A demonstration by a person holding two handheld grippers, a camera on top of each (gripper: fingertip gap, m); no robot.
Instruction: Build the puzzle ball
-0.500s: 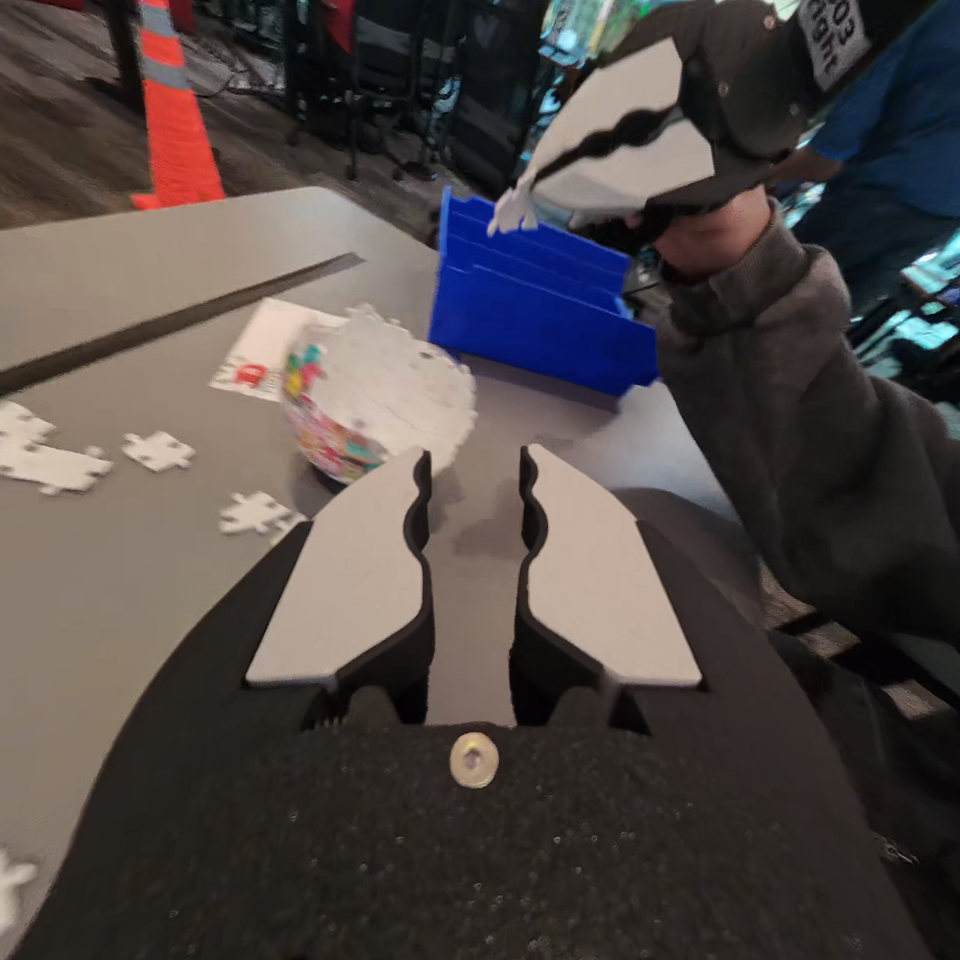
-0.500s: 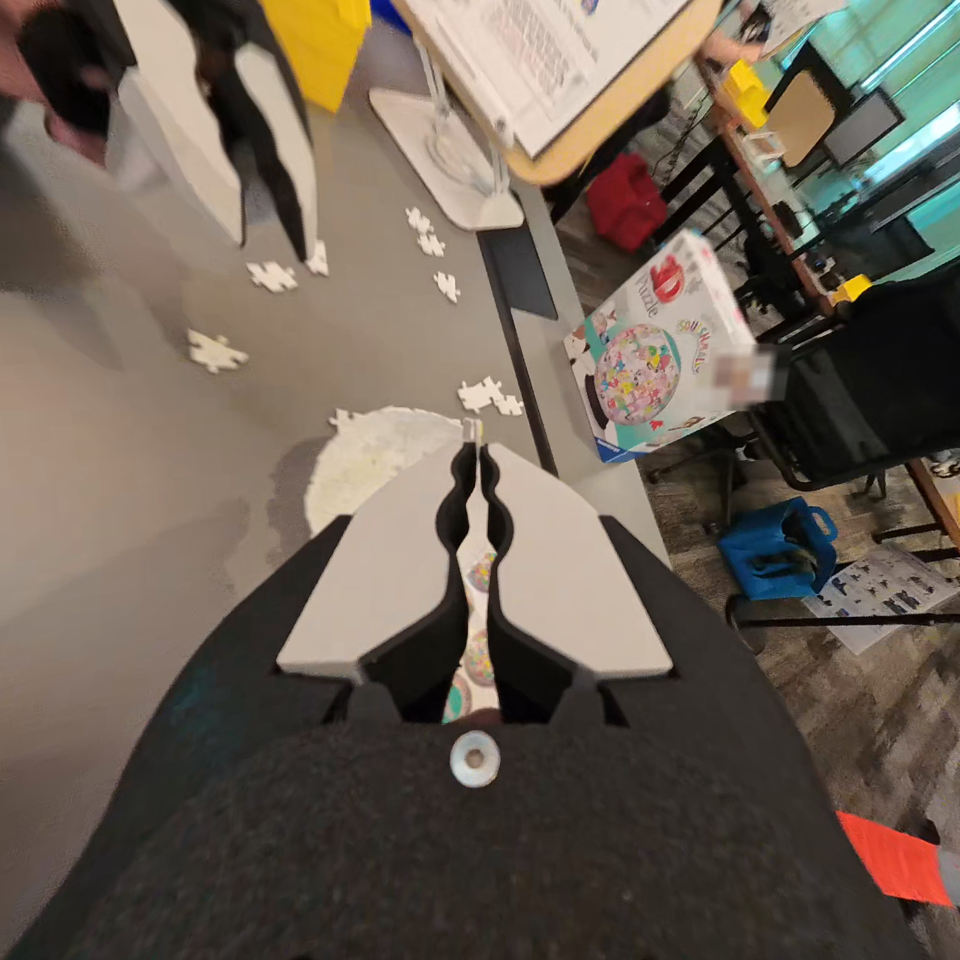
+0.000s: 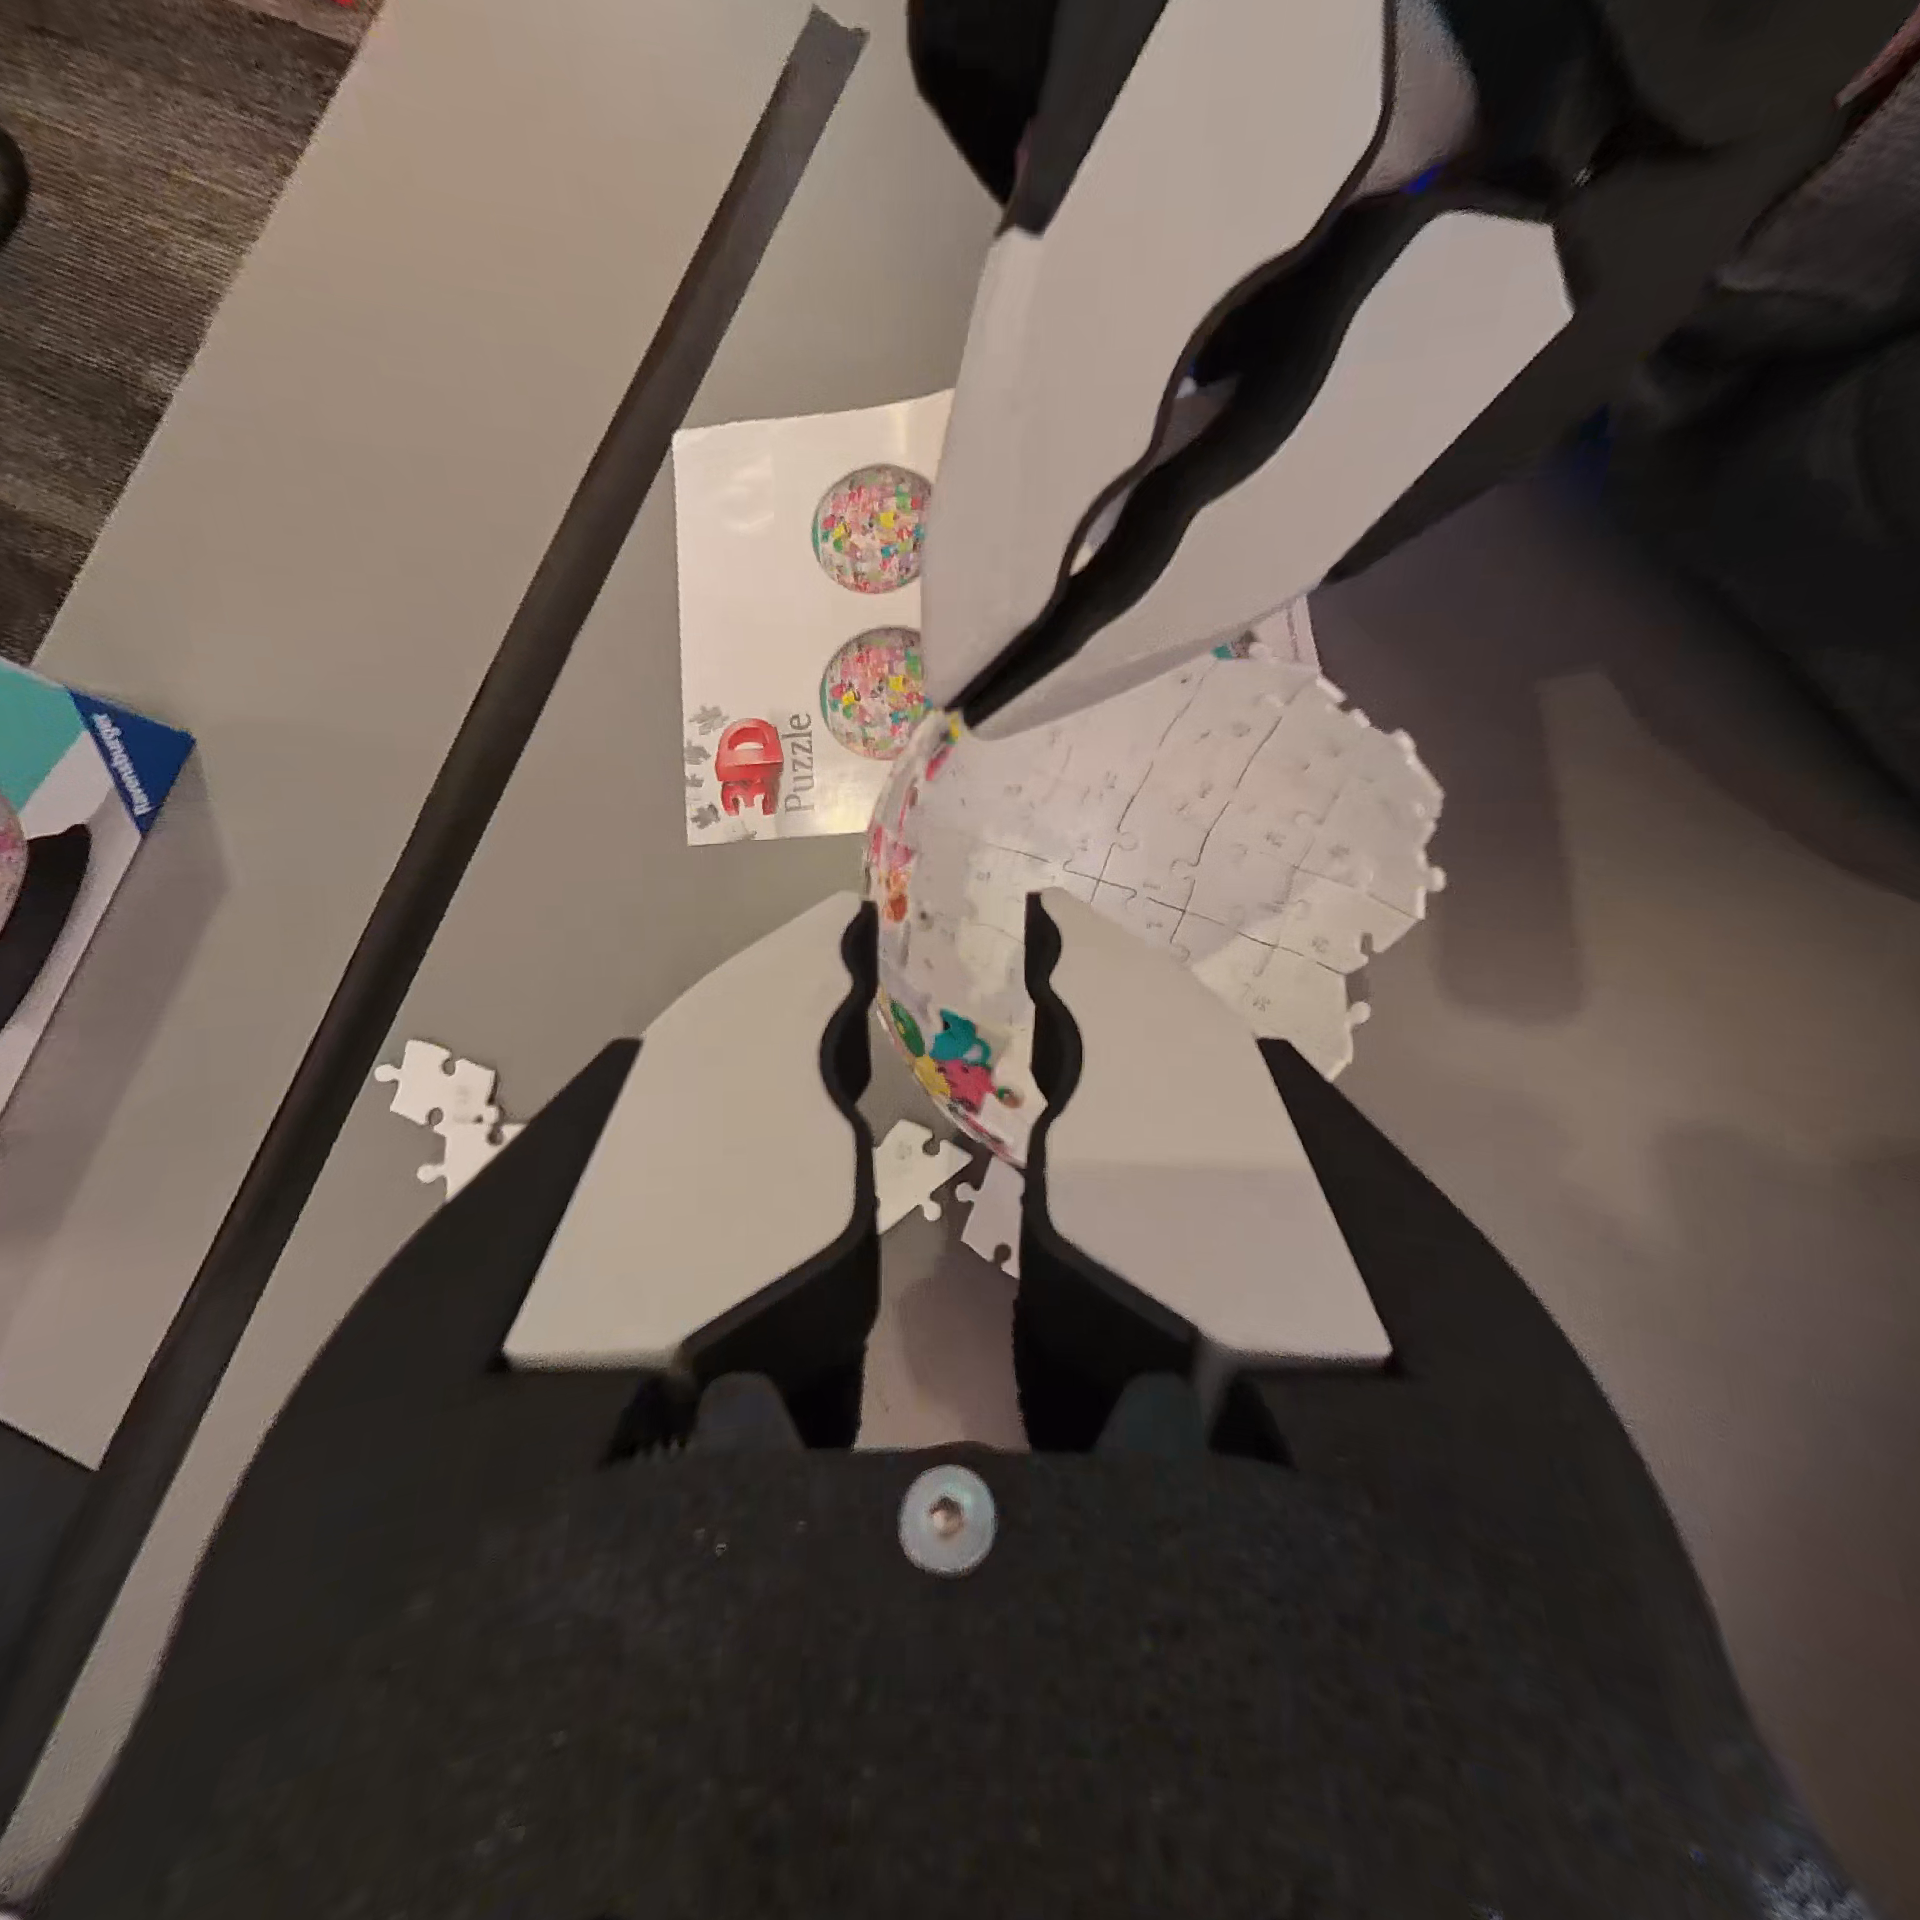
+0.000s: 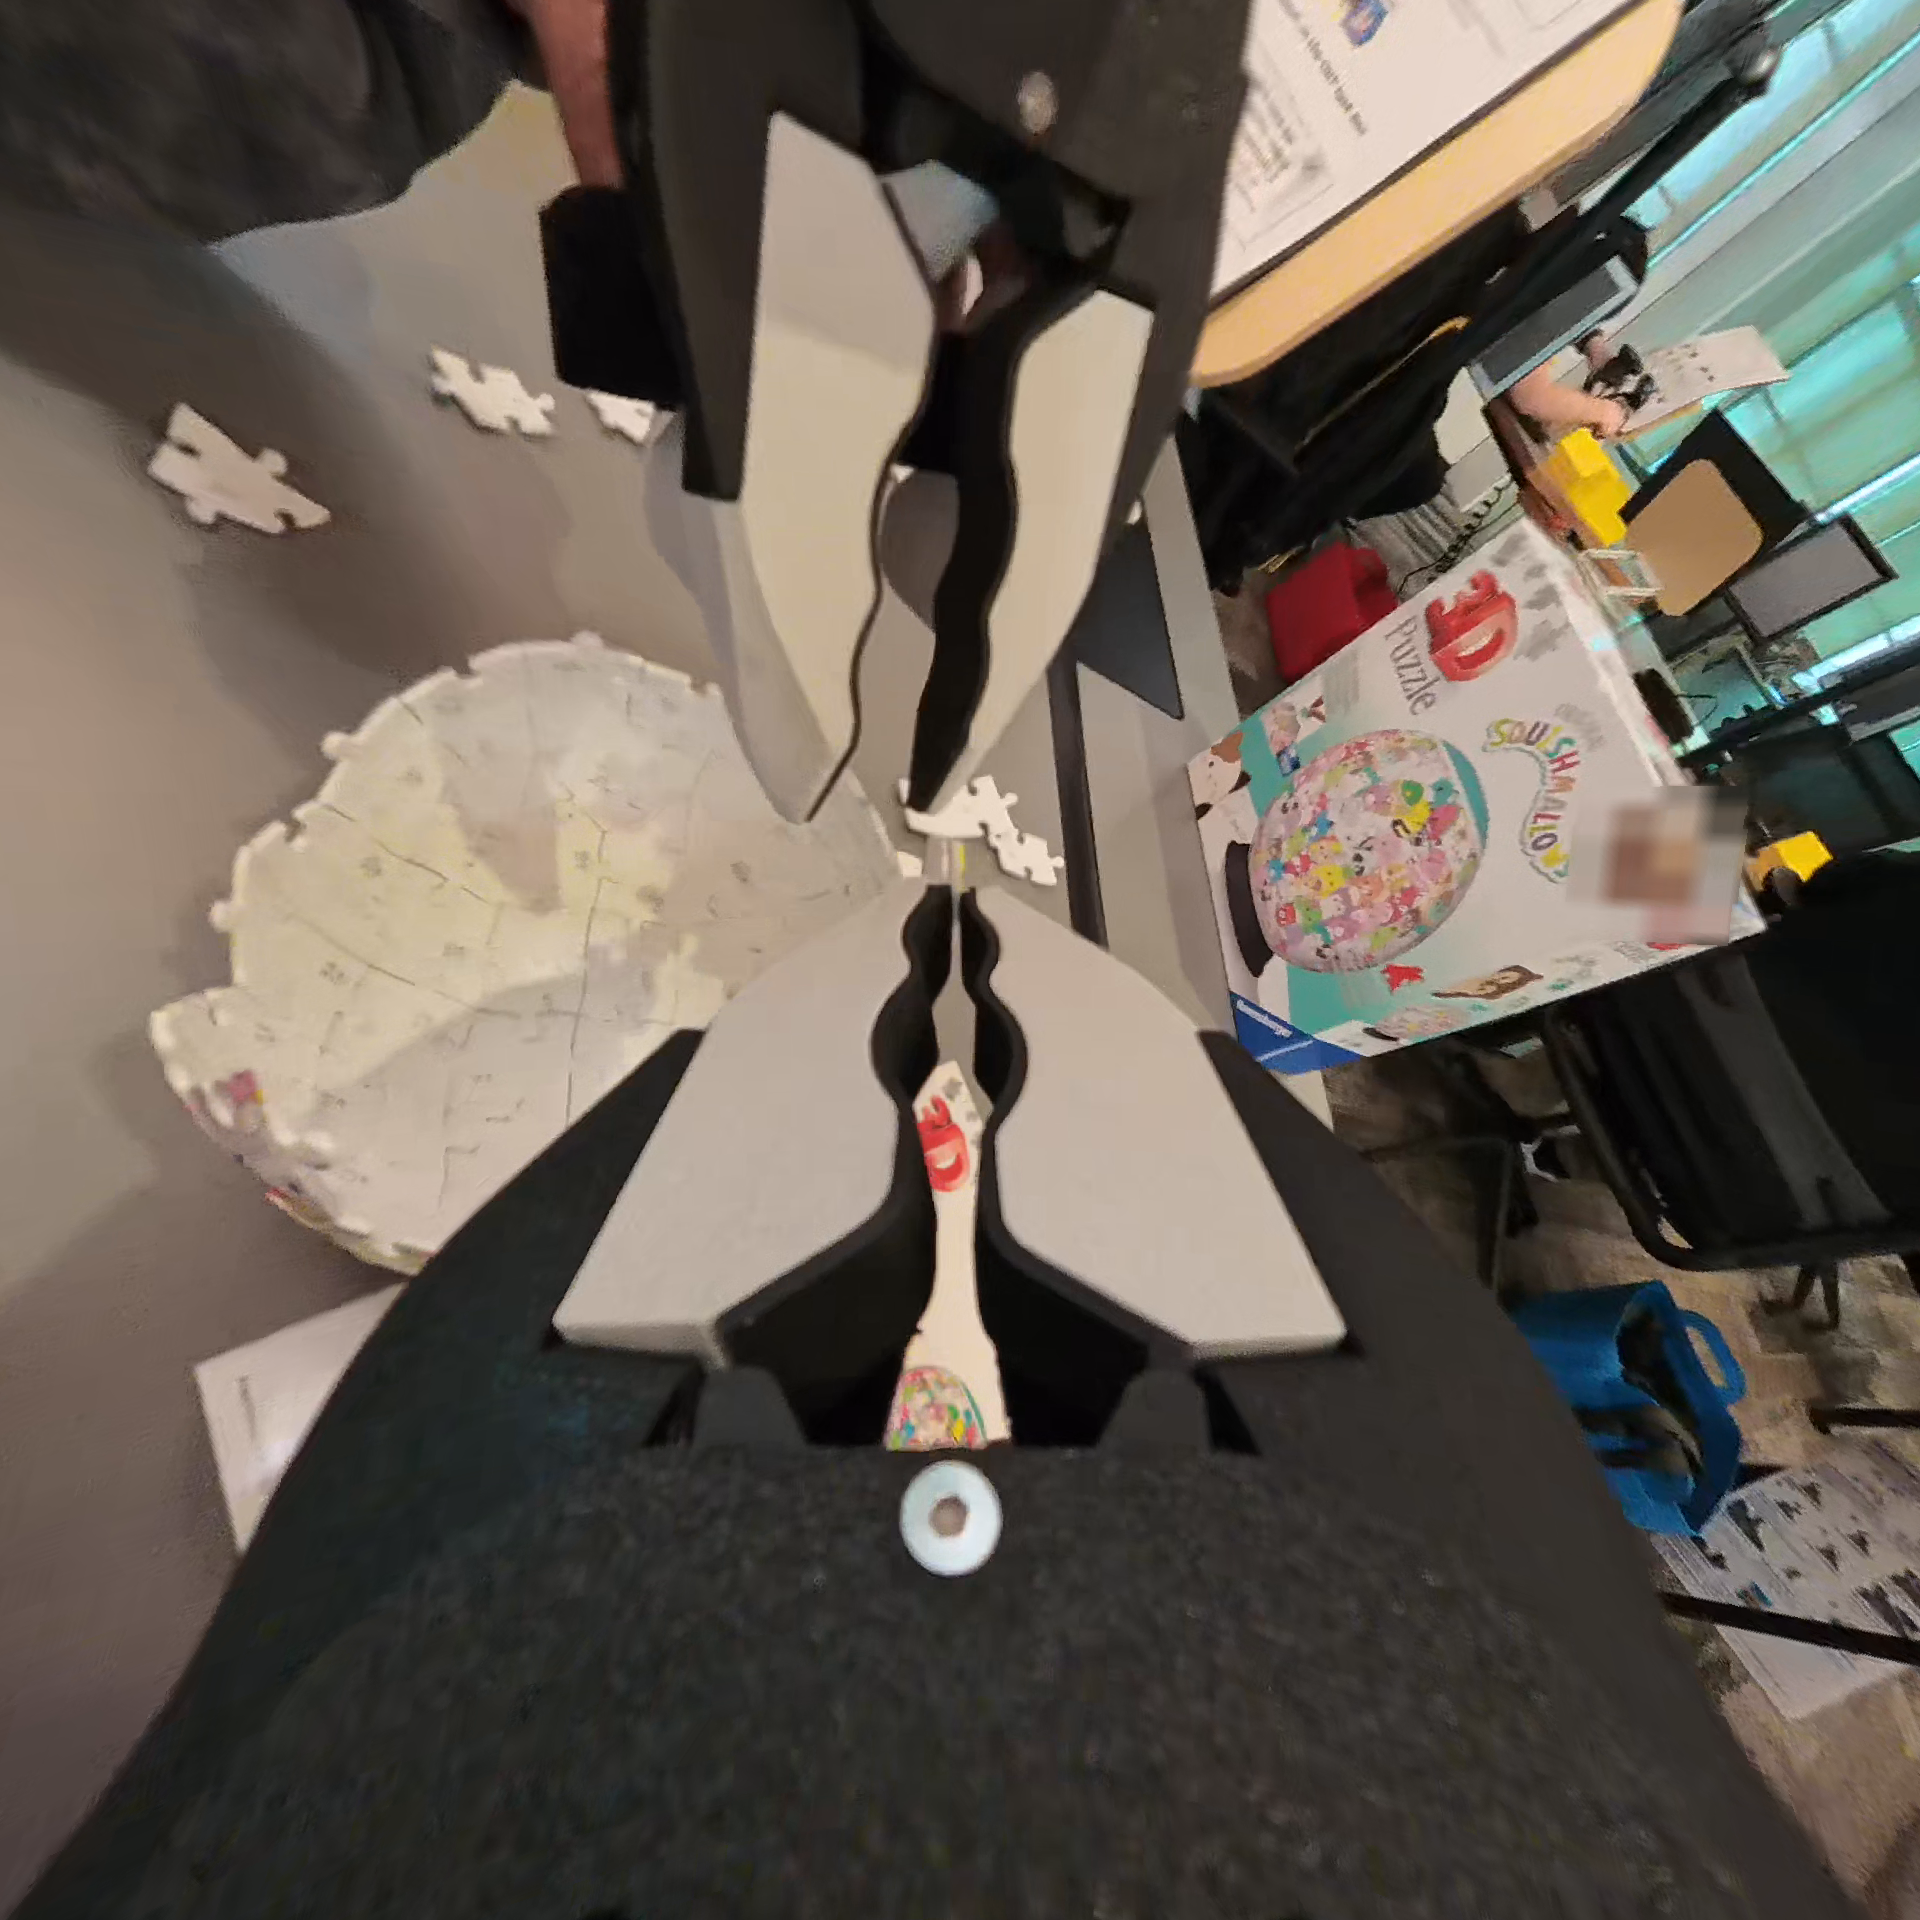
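The puzzle ball (image 3: 1174,831) is a half-built shell, a bowl of joined pieces sitting on the grey table (image 3: 364,520) at the centre of the left wrist view, its white inner face up and its coloured print showing along the outer wall. In my judgement roughly half the sphere is assembled; the upper half is still missing.

The right claw (image 3: 951,717) comes down from the upper right of that frame, nearly closed, pinching a thin piece (image 4: 954,862) at the shell's rim, apparently to fit it in. The left claw (image 3: 951,914) stands open, its jaws either side of the shell's near wall without clamping it.

Loose white pieces (image 4: 229,473) lie scattered at the upper left of the right wrist view, so many remain to be placed. An instruction sheet (image 3: 790,623) lies just beyond the shell, and the puzzle box (image 4: 1455,831) sits at the right.
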